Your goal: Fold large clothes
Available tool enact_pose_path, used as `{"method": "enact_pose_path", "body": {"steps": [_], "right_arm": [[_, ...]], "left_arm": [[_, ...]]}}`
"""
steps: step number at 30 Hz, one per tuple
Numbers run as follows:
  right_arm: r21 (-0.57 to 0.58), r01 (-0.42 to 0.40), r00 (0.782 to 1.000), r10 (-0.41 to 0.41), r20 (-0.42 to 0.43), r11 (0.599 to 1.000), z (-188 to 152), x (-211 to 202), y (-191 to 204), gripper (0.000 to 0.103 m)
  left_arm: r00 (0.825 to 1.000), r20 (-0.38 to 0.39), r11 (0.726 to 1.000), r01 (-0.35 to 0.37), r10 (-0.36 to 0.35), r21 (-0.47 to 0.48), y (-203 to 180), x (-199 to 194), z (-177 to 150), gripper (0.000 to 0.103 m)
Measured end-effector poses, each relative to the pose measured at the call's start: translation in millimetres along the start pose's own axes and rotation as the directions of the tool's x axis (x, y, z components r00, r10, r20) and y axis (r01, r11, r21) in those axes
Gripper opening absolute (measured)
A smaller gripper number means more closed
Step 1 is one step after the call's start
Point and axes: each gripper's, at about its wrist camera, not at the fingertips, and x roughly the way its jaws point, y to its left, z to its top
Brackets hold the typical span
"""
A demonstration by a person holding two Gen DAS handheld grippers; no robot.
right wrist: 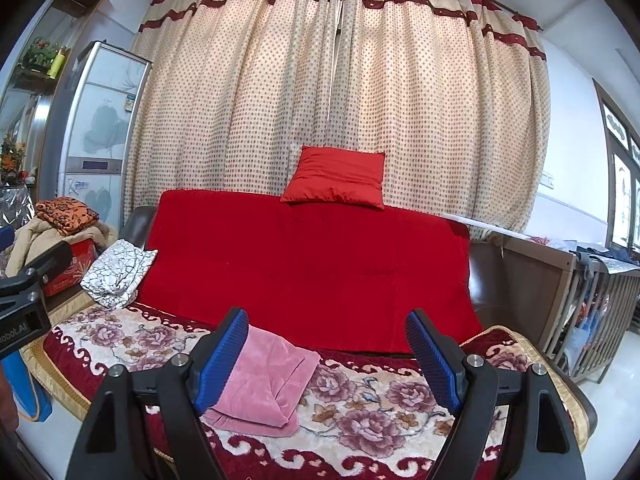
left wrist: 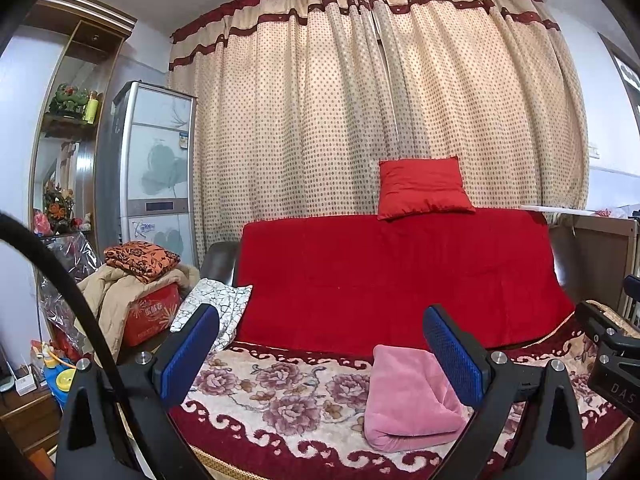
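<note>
A pink garment [left wrist: 408, 400] lies folded into a compact bundle on the floral seat cover [left wrist: 280, 392] of the sofa. It also shows in the right wrist view [right wrist: 264, 384]. My left gripper [left wrist: 320, 352] is open and empty, held above the seat, with the bundle just behind its right finger. My right gripper [right wrist: 326, 356] is open and empty, with the bundle behind its left finger. Neither gripper touches the garment. The right gripper's body [left wrist: 612, 360] shows at the right edge of the left wrist view.
A red blanket [left wrist: 400, 276] covers the sofa back, with a red cushion [left wrist: 422, 188] on top. A white patterned cloth [left wrist: 216, 312] lies at the seat's left end. A pile of clothes and a red box [left wrist: 140, 292] stands left. A fridge [left wrist: 156, 168] and a wooden crib [right wrist: 592, 308] flank the sofa.
</note>
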Motion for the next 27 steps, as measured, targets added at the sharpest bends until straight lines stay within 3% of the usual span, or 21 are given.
{"method": "enact_pose_path", "body": {"steps": [7, 14, 27], "right_arm": [[0.006, -0.009, 1.000, 0.010, -0.028, 1.000, -2, 10, 0, 0.084], [0.021, -0.038, 0.993, 0.040, -0.108, 0.999, -13, 38, 8, 0.084], [0.013, -0.088, 0.954, 0.088, -0.285, 0.996, -59, 120, 30, 0.084]], "left_arm": [[1.000, -0.011, 1.000, 0.002, -0.001, 0.015, -2, 7, -2, 0.101], [0.997, -0.079, 0.999, 0.023, -0.019, 0.044, -9, 34, -16, 0.101], [0.974, -0.225, 0.998, 0.014, 0.001, 0.065, -18, 104, -56, 0.101]]}}
